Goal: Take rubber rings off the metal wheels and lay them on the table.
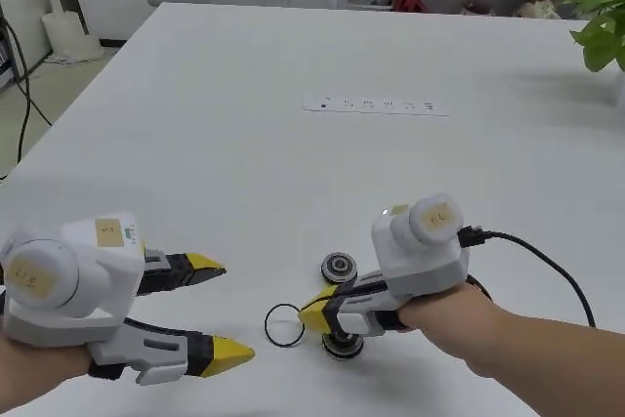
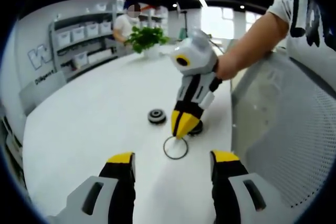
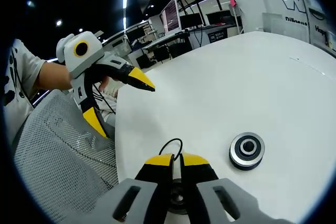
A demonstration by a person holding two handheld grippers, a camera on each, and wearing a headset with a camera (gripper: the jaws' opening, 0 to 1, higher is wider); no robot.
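rubber ring (image 1: 266,325) lying flat on the desk (image 1: 293,163), right tongs (image 1: 307,314) at its edge
right tongs drawn together, tips meeting the ring's rim over one metal wheel (image 1: 344,345); whether they pinch it, cannot tell. left tongs (image 1: 221,307) spread apart, empty, near the ring. second wheel (image 1: 339,266) sits just beyond.

A large "W" (image 2: 39,57) stands on the wall in the left gripper view, with a line beneath it too blurred to read. It shows on the wall again in the right gripper view, with a smaller word (image 3: 319,34) below beginning "Ha". The shirt (image 2: 307,9) bears big black letters, the first an "L", while the sticker (image 1: 109,232) on the left gripper (image 1: 225,308) and the marks on the power strip (image 1: 376,104) are too small to read.
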